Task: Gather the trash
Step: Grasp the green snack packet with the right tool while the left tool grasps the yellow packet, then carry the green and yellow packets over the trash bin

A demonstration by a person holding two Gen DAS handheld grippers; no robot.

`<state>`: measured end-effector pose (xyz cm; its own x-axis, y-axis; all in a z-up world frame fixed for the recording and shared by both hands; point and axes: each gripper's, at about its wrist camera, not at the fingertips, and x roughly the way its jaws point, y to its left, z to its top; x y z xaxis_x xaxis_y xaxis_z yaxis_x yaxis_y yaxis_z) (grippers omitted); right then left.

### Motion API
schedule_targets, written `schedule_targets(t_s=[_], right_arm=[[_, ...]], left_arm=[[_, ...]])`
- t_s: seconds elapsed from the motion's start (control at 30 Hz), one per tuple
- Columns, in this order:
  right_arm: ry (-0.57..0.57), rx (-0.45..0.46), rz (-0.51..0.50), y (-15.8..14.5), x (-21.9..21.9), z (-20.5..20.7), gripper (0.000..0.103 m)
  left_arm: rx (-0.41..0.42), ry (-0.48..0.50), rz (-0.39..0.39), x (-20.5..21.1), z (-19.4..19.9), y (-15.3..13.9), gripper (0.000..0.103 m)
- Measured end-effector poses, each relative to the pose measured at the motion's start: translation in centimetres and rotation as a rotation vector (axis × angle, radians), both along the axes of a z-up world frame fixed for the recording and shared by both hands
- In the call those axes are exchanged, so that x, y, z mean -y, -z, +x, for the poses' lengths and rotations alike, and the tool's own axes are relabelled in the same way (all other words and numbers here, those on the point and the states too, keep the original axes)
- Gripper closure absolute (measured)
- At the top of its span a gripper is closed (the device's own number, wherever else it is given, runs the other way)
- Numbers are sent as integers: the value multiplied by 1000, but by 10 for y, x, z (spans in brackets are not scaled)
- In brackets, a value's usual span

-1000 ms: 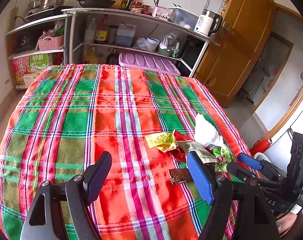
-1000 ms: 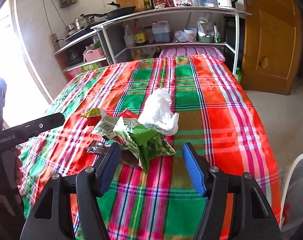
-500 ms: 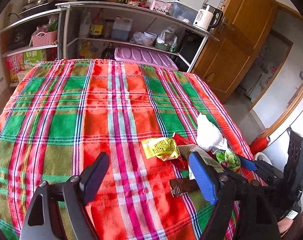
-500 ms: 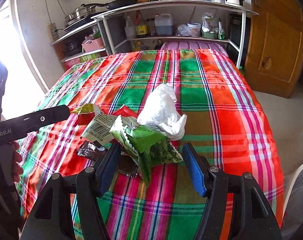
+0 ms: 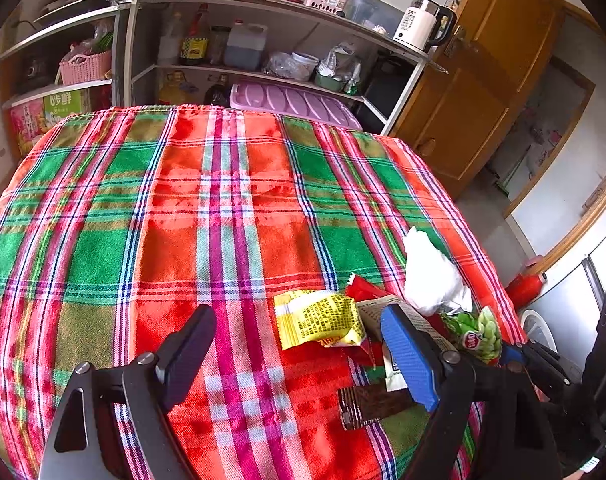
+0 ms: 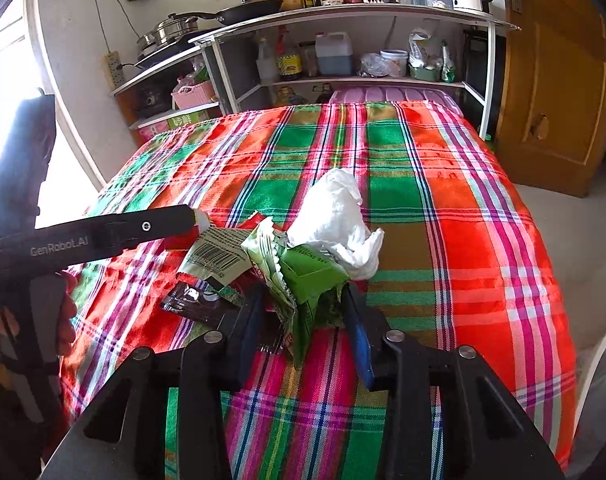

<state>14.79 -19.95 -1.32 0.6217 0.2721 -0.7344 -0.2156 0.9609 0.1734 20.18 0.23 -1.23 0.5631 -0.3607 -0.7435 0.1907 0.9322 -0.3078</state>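
- A green wrapper (image 6: 311, 280) tops a trash heap on the plaid tabletop (image 6: 463, 216), a white tissue (image 6: 335, 220) touching it behind.
- Right tongs (image 6: 303, 320) are closing, the wrapper between the jaws; contact with the pads is unclear.
- Left tongs (image 5: 299, 344) hang wide open, closing slightly, just above a yellow packet (image 5: 319, 320), gripping nothing.

- Right gripper (image 6: 303, 320) jaws, wide a second ago, now closing around the green packet (image 6: 307, 280), which is crumpled between them.
- Left gripper (image 5: 299, 356) moved nearer the yellow wrapper (image 5: 319, 318).
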Motion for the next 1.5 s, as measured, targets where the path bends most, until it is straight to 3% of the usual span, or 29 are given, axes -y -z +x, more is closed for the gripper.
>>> schedule_targets(t_s=[0.13, 0.23, 0.37, 0.6, 0.8, 1.5], right_arm=[[6, 6, 10, 0, 2, -2, 73], [10, 8, 24, -1, 5, -3, 73], [12, 7, 21, -1, 4, -5, 74], [15, 10, 22, -1, 5, -5, 75], [19, 12, 23, -3, 6, -6, 75], [49, 57, 32, -20, 19, -33, 78]], left_arm=[[-17, 4, 27, 3, 3, 6, 35], [-6, 16, 35, 6, 2, 6, 41], [25, 41, 88, 16, -2, 4, 57], [29, 55, 91, 19, -5, 3, 69], [50, 47, 114, 20, -10, 0, 72], [109, 26, 88, 7, -42, -32, 72]])
